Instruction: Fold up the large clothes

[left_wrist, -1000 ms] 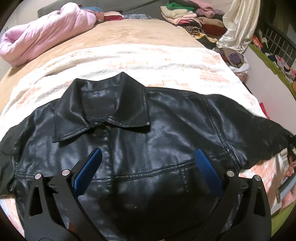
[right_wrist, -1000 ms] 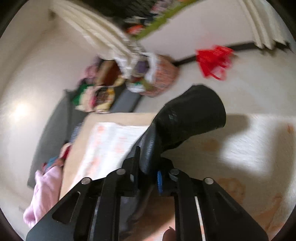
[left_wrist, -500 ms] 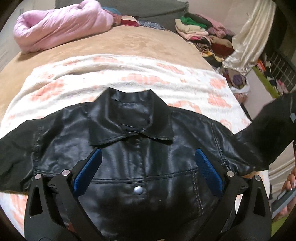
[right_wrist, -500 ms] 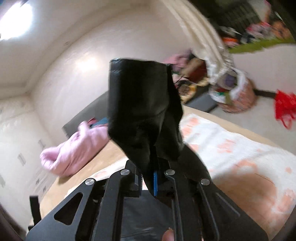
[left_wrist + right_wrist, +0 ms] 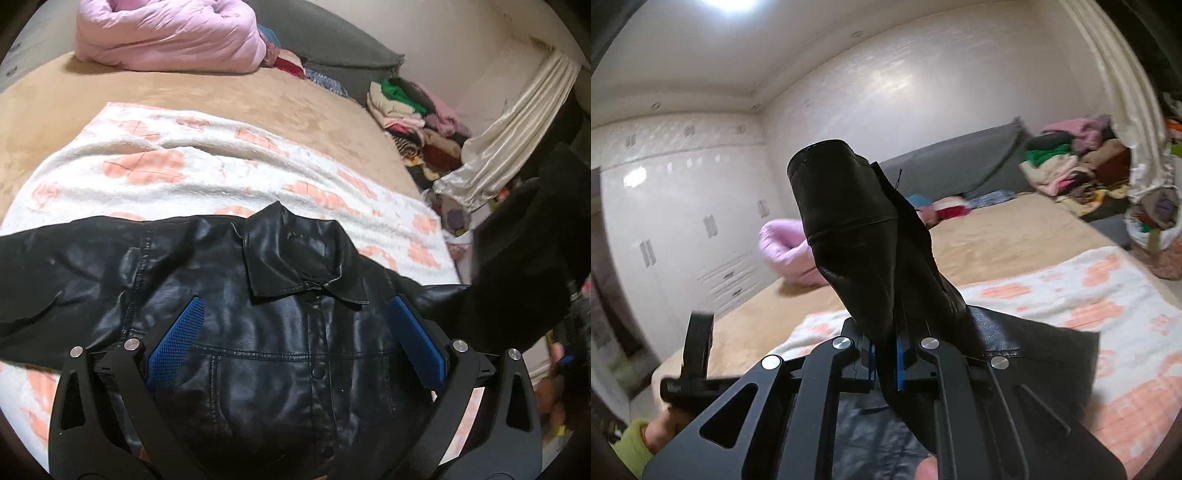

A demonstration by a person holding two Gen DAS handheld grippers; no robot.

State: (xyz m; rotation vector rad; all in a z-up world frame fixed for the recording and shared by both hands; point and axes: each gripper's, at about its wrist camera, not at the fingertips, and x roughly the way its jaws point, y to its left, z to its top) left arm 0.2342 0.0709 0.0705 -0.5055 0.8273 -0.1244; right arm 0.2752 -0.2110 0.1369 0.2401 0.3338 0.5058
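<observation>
A black leather jacket (image 5: 295,369) lies front-up and buttoned on a white and peach blanket (image 5: 184,166), collar (image 5: 295,258) pointing away from me. My left gripper (image 5: 295,332) hovers open over its chest, blue pads wide apart and nothing between them. My right gripper (image 5: 886,362) is shut on the jacket's sleeve (image 5: 857,240) near the cuff. The cuff stands up above the jaws, lifted off the bed. In the left wrist view that raised sleeve (image 5: 517,266) rises at the right edge. The other sleeve (image 5: 55,277) lies flat to the left.
The blanket covers a tan bed (image 5: 258,99) with a pink quilt (image 5: 166,33) and grey headboard (image 5: 332,44) at its far end. Stacked clothes (image 5: 413,107) and a cream curtain (image 5: 509,136) stand beyond the bed's right side. White wardrobes (image 5: 683,221) line the far wall.
My right gripper has lifted the sleeve off the bed and rolled toward the bed, staying shut on it. The left gripper has drawn back over the jacket, still open.
</observation>
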